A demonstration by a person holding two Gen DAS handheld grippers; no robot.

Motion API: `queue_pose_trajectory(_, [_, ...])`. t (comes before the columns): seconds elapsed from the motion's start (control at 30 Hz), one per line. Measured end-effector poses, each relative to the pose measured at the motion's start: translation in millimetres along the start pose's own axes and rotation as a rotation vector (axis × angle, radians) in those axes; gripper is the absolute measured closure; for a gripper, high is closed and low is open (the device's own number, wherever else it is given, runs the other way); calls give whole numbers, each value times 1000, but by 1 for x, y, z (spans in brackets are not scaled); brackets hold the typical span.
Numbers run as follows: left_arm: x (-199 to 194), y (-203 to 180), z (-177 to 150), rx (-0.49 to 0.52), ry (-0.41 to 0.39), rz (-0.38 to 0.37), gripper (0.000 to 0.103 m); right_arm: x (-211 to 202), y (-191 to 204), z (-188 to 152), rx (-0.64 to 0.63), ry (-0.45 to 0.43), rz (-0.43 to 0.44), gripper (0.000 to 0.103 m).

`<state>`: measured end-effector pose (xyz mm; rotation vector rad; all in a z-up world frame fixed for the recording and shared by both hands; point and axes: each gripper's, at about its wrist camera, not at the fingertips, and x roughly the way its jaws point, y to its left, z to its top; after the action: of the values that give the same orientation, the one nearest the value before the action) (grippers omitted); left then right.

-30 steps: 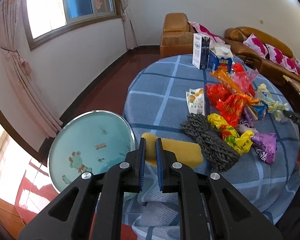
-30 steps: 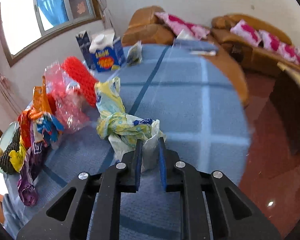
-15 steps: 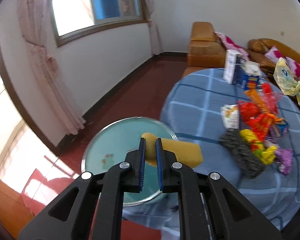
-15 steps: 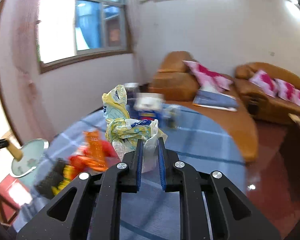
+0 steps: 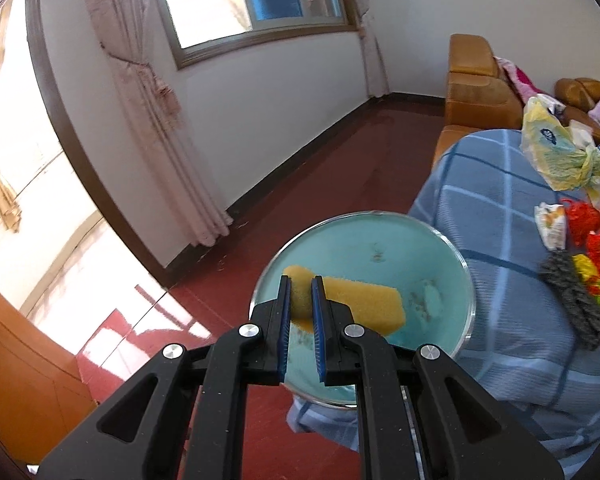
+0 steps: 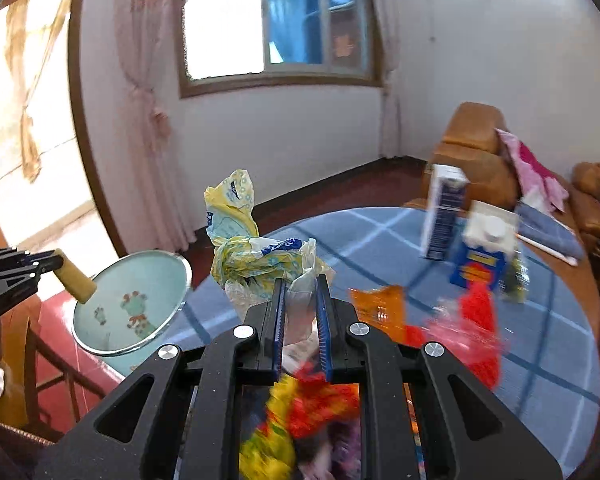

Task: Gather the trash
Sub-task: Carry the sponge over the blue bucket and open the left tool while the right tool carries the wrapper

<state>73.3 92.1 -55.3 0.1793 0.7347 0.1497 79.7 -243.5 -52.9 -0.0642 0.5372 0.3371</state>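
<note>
My left gripper [image 5: 299, 292] is shut on a yellow sponge [image 5: 356, 306], held in the air above a round teal basin [image 5: 416, 248] that stands beside the table. My right gripper [image 6: 299, 294] is shut on a crumpled yellow and white plastic bag [image 6: 252, 252], lifted over the blue checked tablecloth [image 6: 540, 340]. From the right wrist view the basin [image 6: 120, 320] lies at lower left, with the left gripper [image 6: 48, 260] and the sponge [image 6: 74, 280] over its left rim. In the left wrist view that bag [image 5: 556, 156] hangs at the right edge.
Several bright wrappers [image 6: 476, 328] and a grey scrubber [image 5: 576, 304] lie heaped on the table. A blue and white carton [image 6: 444, 216] and a smaller carton [image 6: 482, 252] stand at its far side. Brown sofas with pink cushions [image 6: 480, 148] stand behind; red floor [image 5: 340, 168] lies to the left.
The left gripper carried the sponge leftward off the table to above the basin. The right gripper lifted the plastic bag off the tablecloth and swung left toward the basin.
</note>
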Motion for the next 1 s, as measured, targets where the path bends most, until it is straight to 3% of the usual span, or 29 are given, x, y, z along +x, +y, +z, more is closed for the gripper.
queue_pose_trajectory(0.4, [11, 15, -2, -18, 7, 65, 93, 57, 53, 11, -125, 55, 82, 88])
queue_pose_trajectory(1.0, [20, 18, -4, -32, 25, 94, 93, 83, 94, 12, -254, 104, 130, 88])
